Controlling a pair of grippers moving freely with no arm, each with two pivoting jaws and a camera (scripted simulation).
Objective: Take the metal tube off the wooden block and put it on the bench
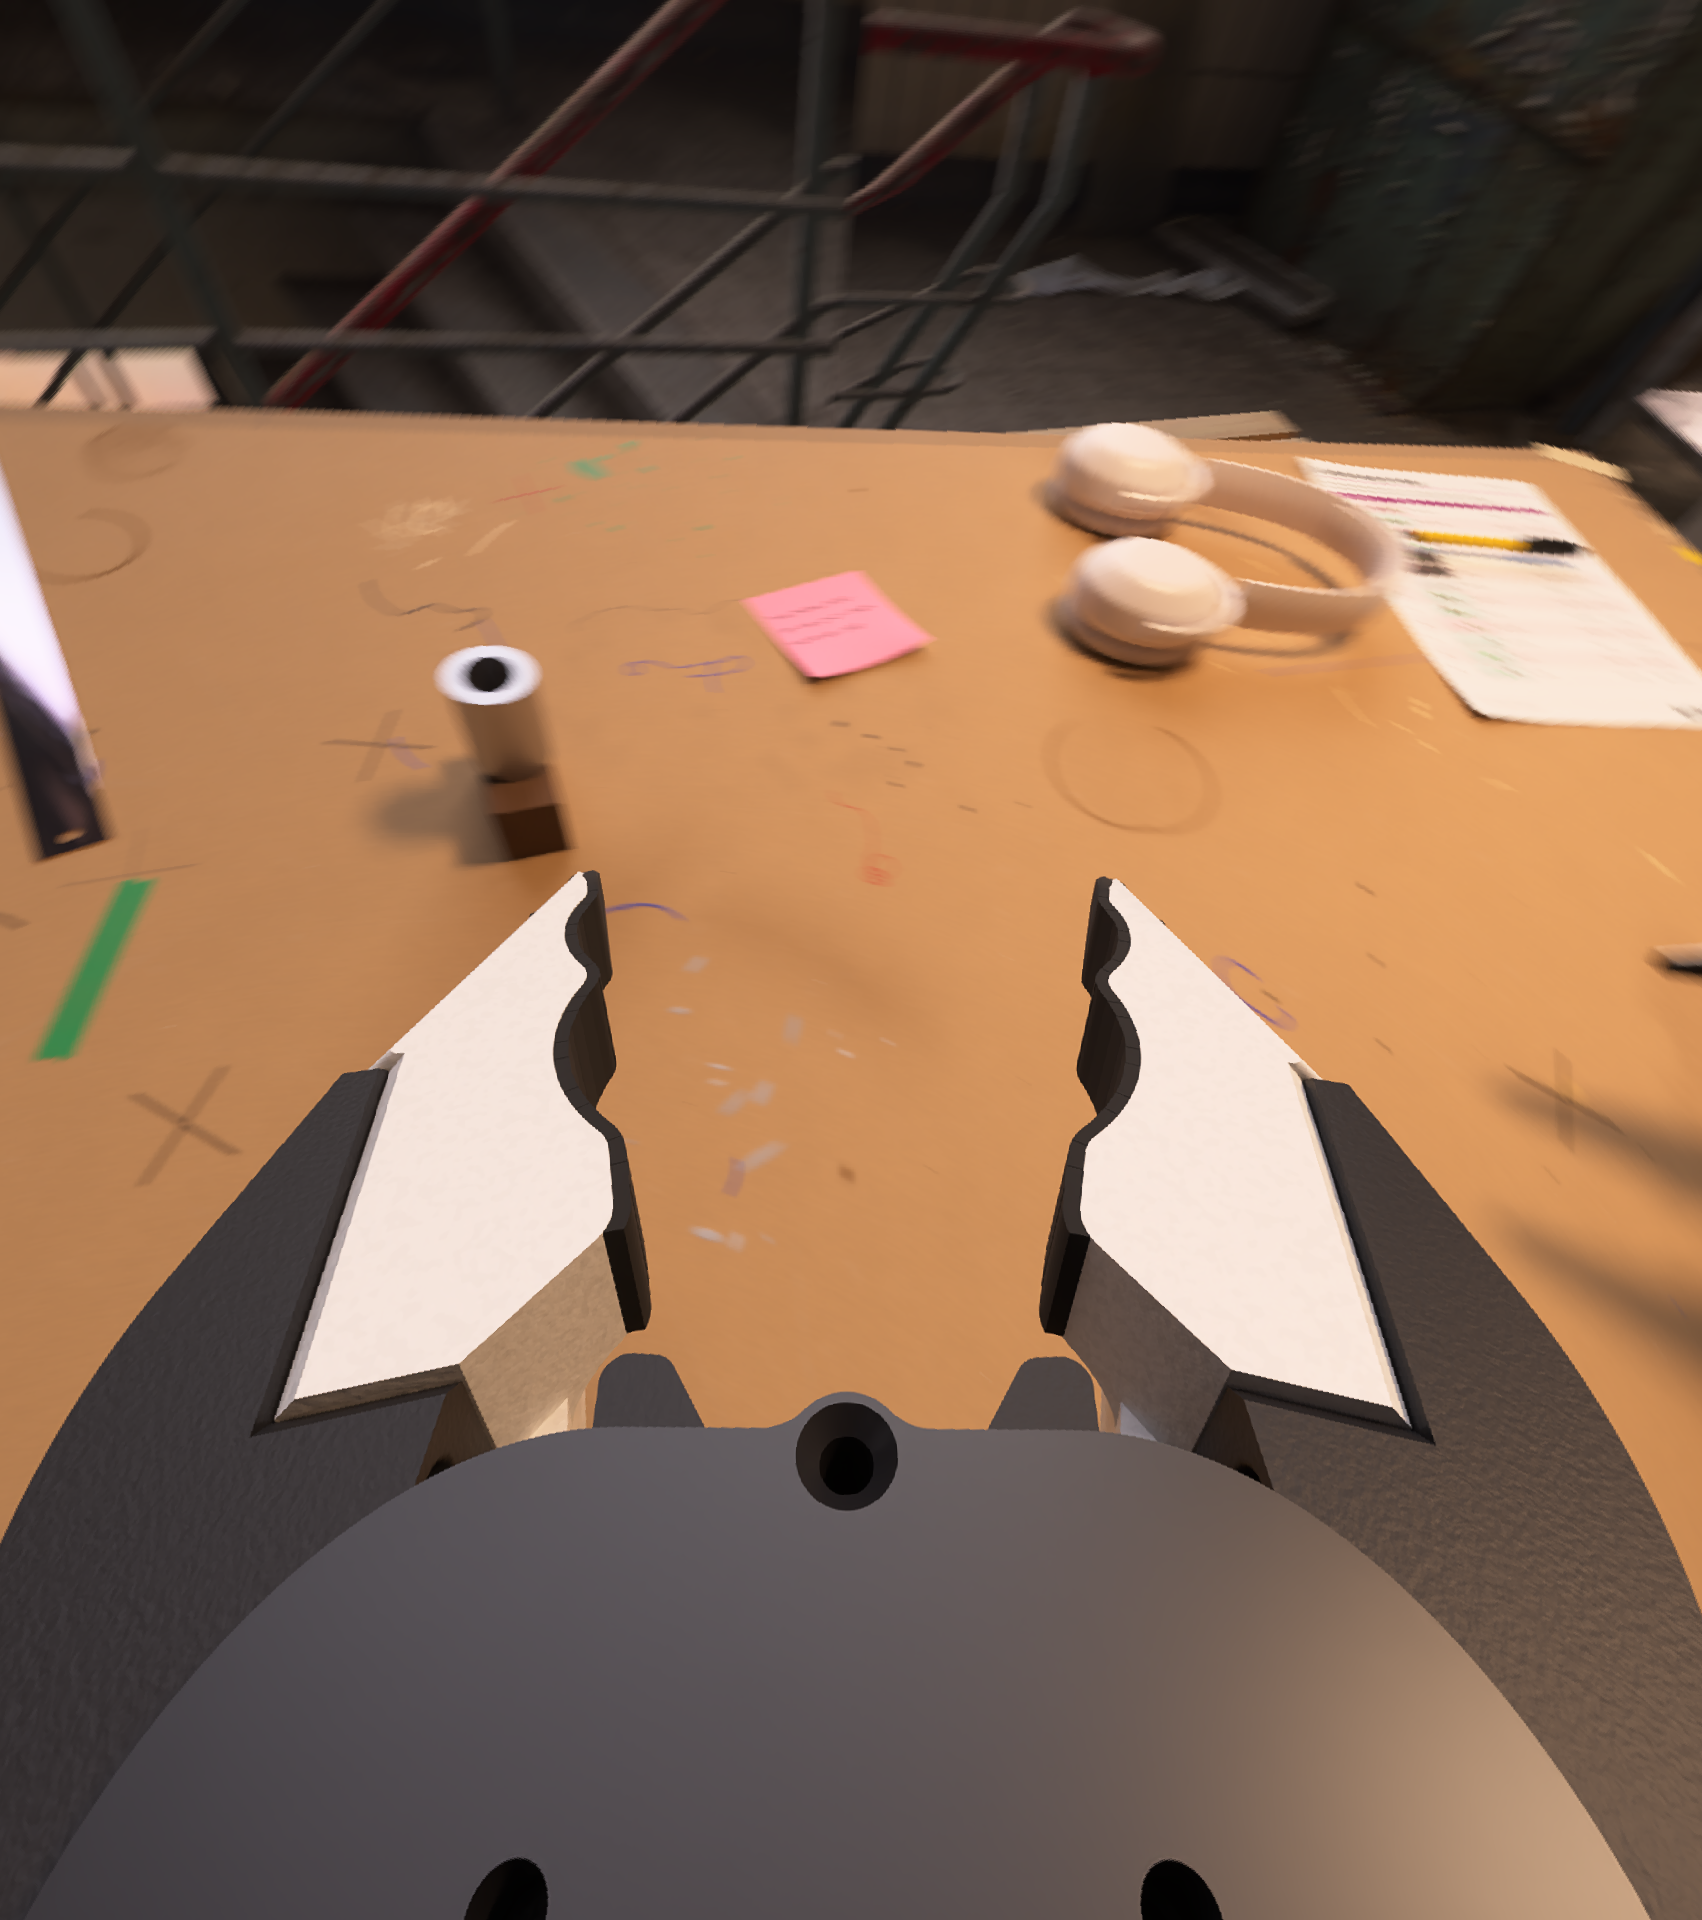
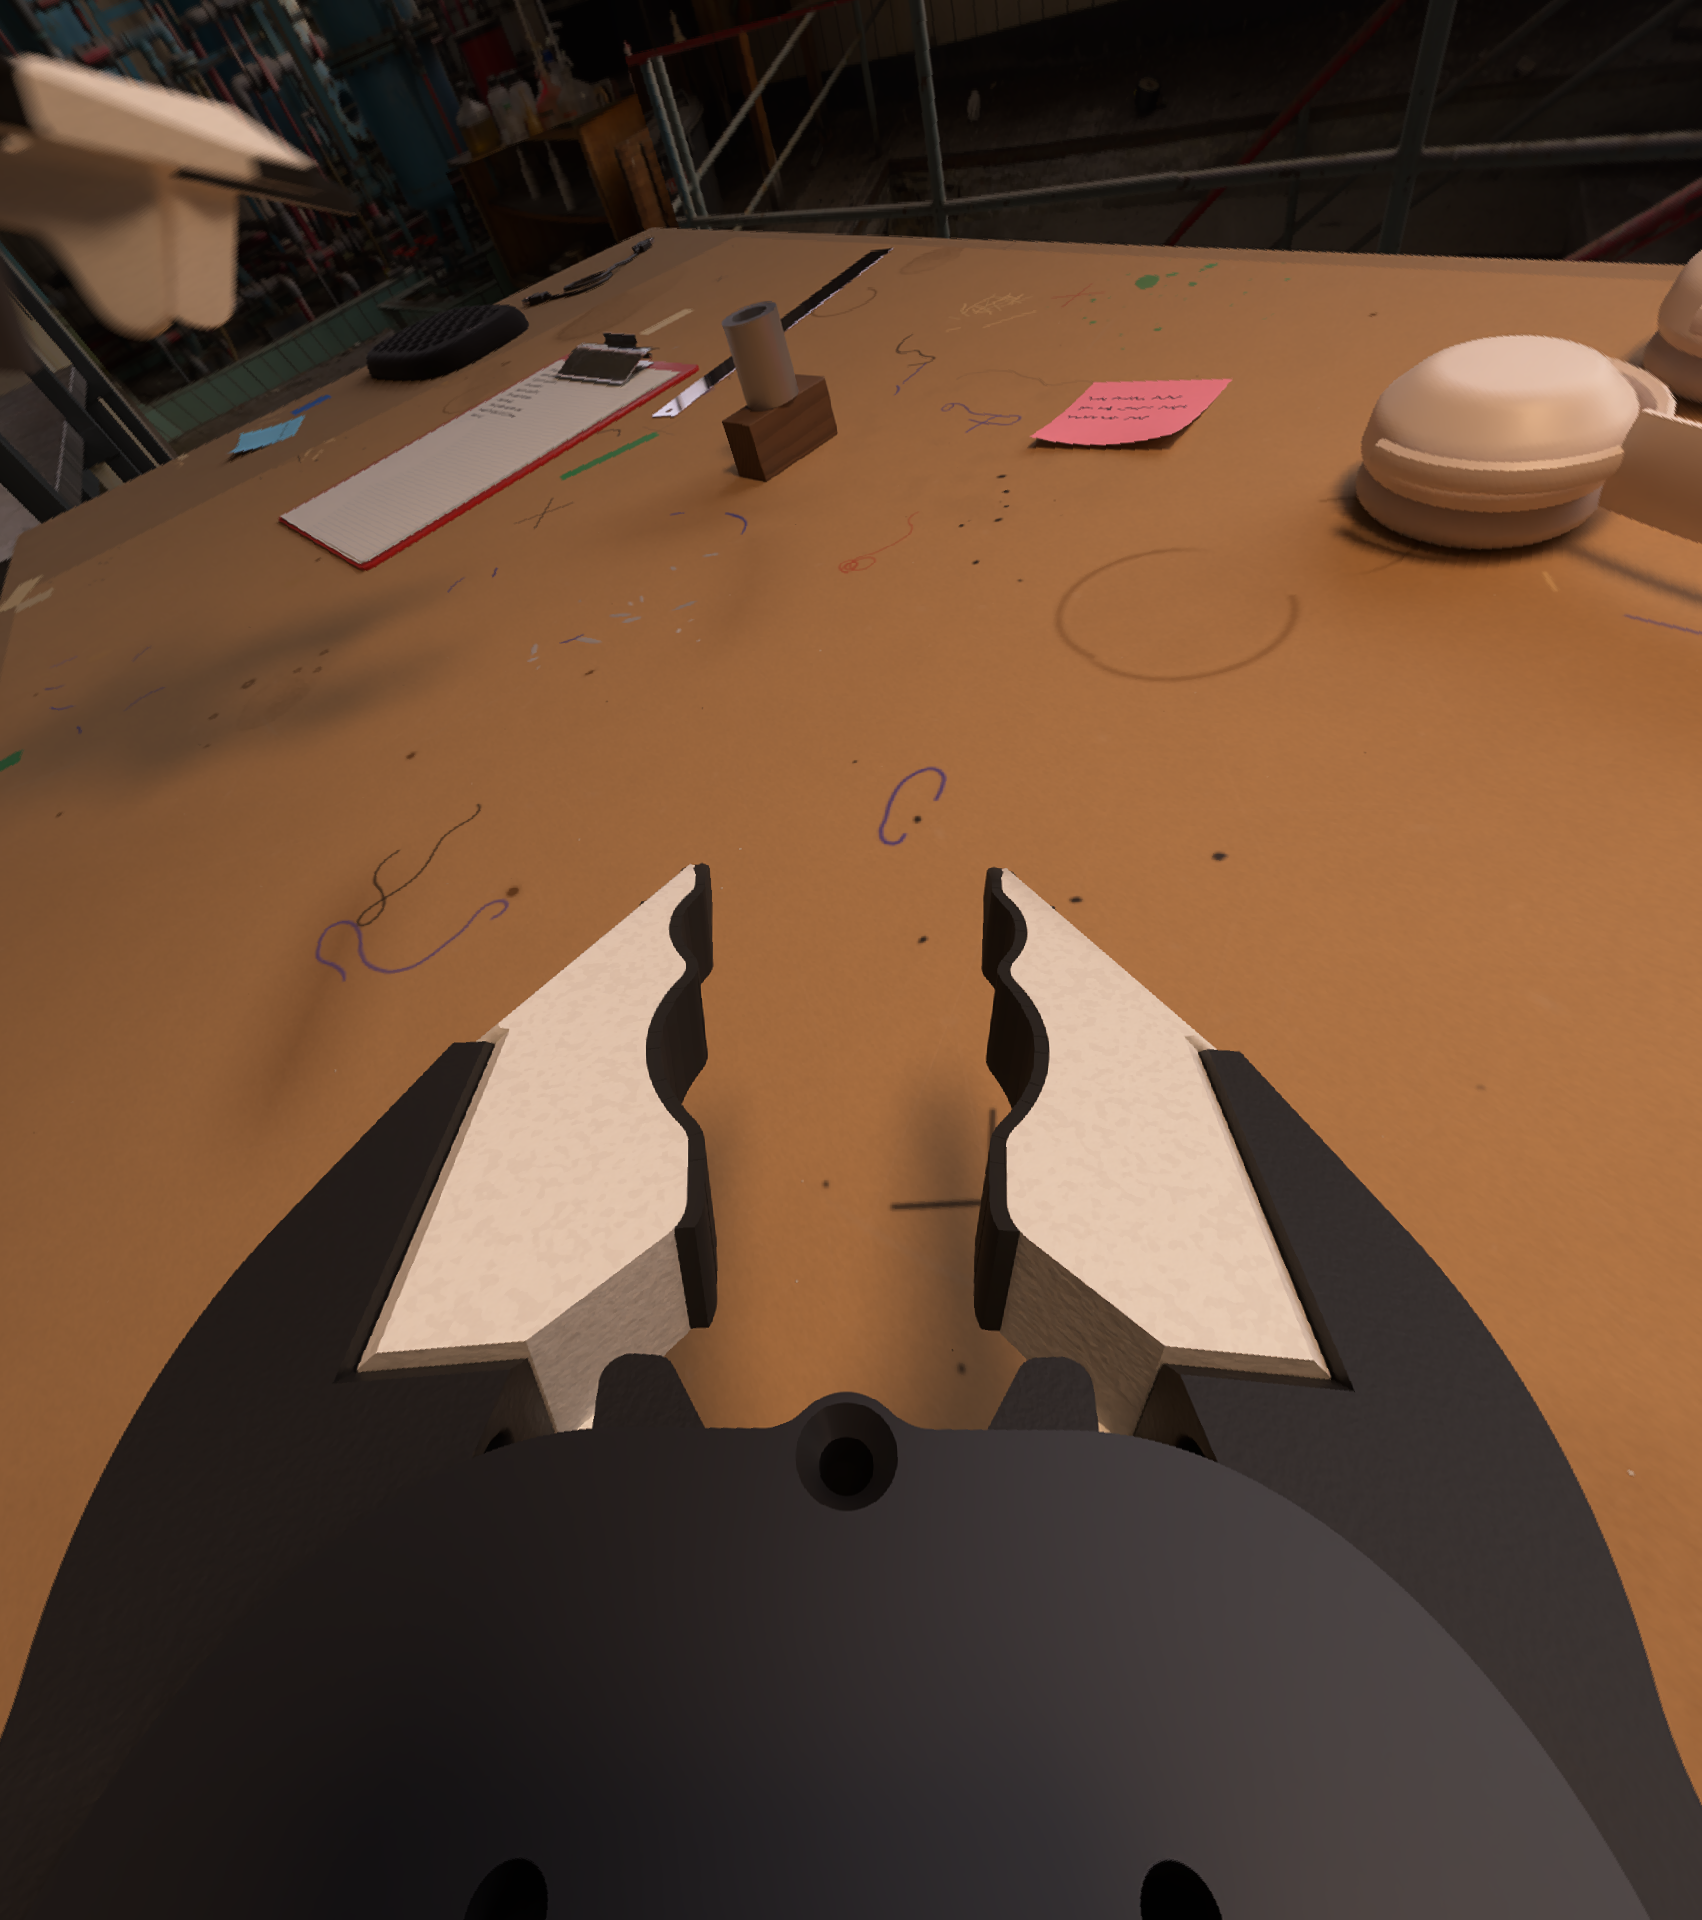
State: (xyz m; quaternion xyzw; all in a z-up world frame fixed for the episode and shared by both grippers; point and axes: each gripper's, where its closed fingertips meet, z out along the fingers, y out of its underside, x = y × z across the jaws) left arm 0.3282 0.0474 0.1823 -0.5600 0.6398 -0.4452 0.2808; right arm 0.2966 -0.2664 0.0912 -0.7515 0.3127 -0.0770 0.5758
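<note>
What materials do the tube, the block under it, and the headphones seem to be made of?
The tube looks like metal with a dull grey, brushed finish; its rim shines bright in the left wrist view. The block seems dark stained wood: brown faces with faint grain. The headphones look like smooth matte cream plastic, with soft highlights and no visible texture; padding material cannot be told.

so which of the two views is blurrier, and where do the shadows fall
Left wrist view: far edges smear, headphones and railings soft, metal tube throwing its shadow leftward. Right wrist view: sharper, though the left tongs at top left are blurred.
</note>
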